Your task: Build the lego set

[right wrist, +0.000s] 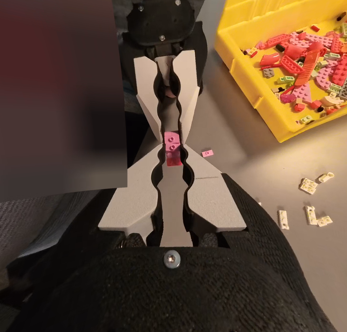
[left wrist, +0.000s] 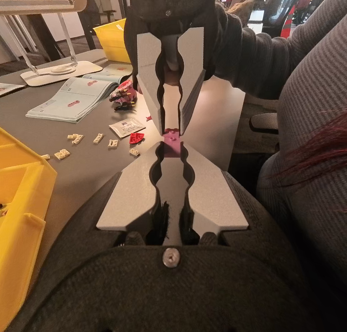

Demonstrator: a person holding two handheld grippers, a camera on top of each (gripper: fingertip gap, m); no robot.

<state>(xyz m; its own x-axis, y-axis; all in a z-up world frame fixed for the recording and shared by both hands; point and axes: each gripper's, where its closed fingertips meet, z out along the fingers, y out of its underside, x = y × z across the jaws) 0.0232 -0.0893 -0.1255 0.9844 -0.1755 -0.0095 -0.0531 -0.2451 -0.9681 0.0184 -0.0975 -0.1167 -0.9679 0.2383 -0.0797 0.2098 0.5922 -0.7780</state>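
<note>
My two grippers meet tip to tip over the grey table (left wrist: pixel 47 135), both closed on one small pink-and-red brick assembly (left wrist: pixel 171 148). In the left wrist view my left gripper (left wrist: pixel 172 144) presses its pads on the pink end. The right gripper (left wrist: pixel 171 133) comes in from above, held by a gloved hand, and clamps the red end (left wrist: pixel 170 130). In the right wrist view my right gripper (right wrist: pixel 171 147) is shut on the translucent red part (right wrist: pixel 173 160) and a pink studded brick. The left gripper (right wrist: pixel 171 139) opposite grips the farther pink brick (right wrist: pixel 171 137).
A yellow bin (right wrist: pixel 244 64) of loose pink and red bricks stands to the right. Several cream plates (left wrist: pixel 97 138), a red wedge plate (left wrist: pixel 136 137), a wipe packet (left wrist: pixel 126 128), an open booklet (left wrist: pixel 75 98), a pink model (left wrist: pixel 124 92) and a loose pink plate (right wrist: pixel 207 152) lie on the table. A person's sleeve (left wrist: pixel 300 79) is at the right. Only a small space, under 4 cm, lies between the two pairs of fingers. From either gripper's tips it is about 8 cm to the loose pink plate (right wrist: pixel 207 152).
</note>
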